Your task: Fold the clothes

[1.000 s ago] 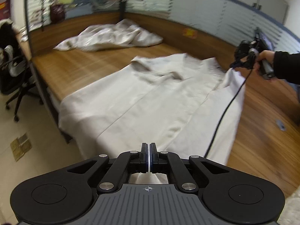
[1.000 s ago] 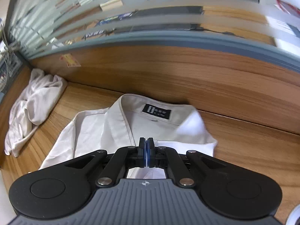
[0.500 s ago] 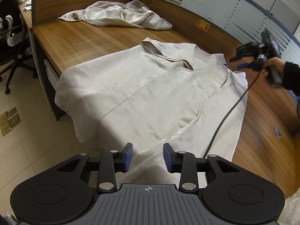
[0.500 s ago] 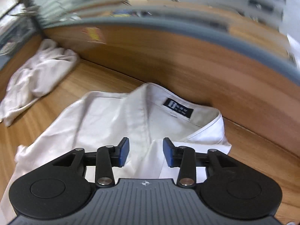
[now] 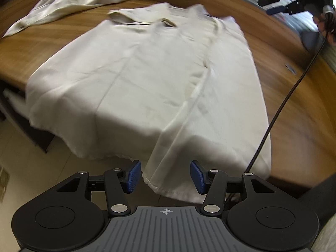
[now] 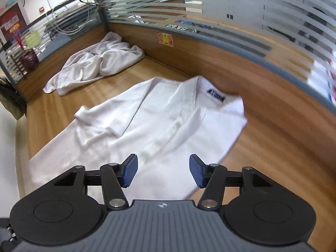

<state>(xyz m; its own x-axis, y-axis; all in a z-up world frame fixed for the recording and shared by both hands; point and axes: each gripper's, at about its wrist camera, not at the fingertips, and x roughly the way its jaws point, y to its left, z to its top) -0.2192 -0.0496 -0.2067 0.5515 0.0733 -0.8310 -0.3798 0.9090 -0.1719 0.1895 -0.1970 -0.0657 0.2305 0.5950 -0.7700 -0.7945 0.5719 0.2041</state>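
Observation:
A cream shirt (image 5: 147, 79) lies spread on the wooden desk (image 5: 294, 113), collar at the far end, hem hanging over the near edge. My left gripper (image 5: 166, 175) is at the hem, its jaws opening; the hem's corner hangs between the blue pads without being pressed. In the right wrist view the same shirt (image 6: 159, 121) shows its collar and dark label (image 6: 216, 96). My right gripper (image 6: 163, 172) hovers above the shirt's front, jaws opening, nothing held. It also shows at the top right of the left wrist view as the right gripper (image 5: 279, 4).
A second crumpled pale garment (image 6: 94, 63) lies at the desk's far corner, against the wood and striped-glass partition (image 6: 231, 42). A black cable (image 5: 279, 109) runs from the right gripper across the desk. Tiled floor (image 5: 25, 168) lies below the near edge.
Both grippers went from shut on the shirt to open, letting it drop flat. The right gripper pulled back and up from the collar. The left sank toward the hem.

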